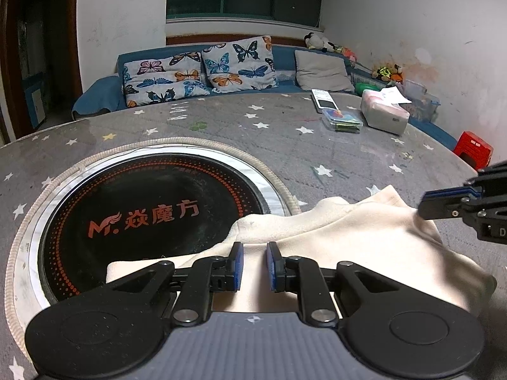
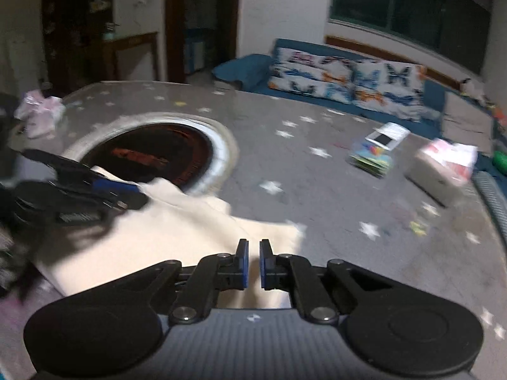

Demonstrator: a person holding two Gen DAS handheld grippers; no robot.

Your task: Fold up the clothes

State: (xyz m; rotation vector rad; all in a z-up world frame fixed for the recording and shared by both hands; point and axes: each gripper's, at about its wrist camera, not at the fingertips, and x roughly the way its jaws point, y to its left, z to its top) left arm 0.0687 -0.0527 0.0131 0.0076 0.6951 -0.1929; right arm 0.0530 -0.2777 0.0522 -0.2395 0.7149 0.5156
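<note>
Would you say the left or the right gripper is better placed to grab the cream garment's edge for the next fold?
Probably the left gripper: it sits over the cream garment near its edge, jaws slightly apart.

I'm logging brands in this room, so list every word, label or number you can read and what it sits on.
"Mr. 焱魔方": orange print on the round black cooktop set into the table.
"D": a cut-off letter on the right gripper body, rest out of frame.
White device and tissue pack: print too small to read.
Right wrist view: too blurred to read anything.
</note>
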